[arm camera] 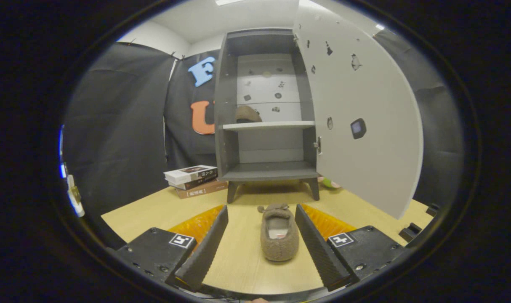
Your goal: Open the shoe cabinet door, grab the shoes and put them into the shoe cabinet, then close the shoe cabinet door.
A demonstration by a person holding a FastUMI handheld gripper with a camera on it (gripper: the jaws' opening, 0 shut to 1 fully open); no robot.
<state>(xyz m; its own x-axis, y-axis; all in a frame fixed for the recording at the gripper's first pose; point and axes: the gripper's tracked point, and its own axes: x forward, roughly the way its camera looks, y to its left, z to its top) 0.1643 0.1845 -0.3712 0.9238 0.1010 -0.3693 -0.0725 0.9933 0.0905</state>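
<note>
A dark shoe cabinet [266, 109] stands on short legs on the wooden table, beyond my fingers. Its pale door [365, 118] is swung wide to the right. One brown slipper [247, 114] lies on the middle shelf, toward the left side. A second brown fuzzy slipper [278, 233] rests on the table between my fingers, closer to the right one, heel toward me. My gripper [262, 212] is open, and neither finger touches the slipper. The cabinet's bottom shelf [270, 171] holds nothing.
A stack of books [194, 180] lies on the table left of the cabinet's legs. A small green and pink object [330, 182] peeks out behind the door's lower edge. Black cloth walls close in the booth on the left and behind.
</note>
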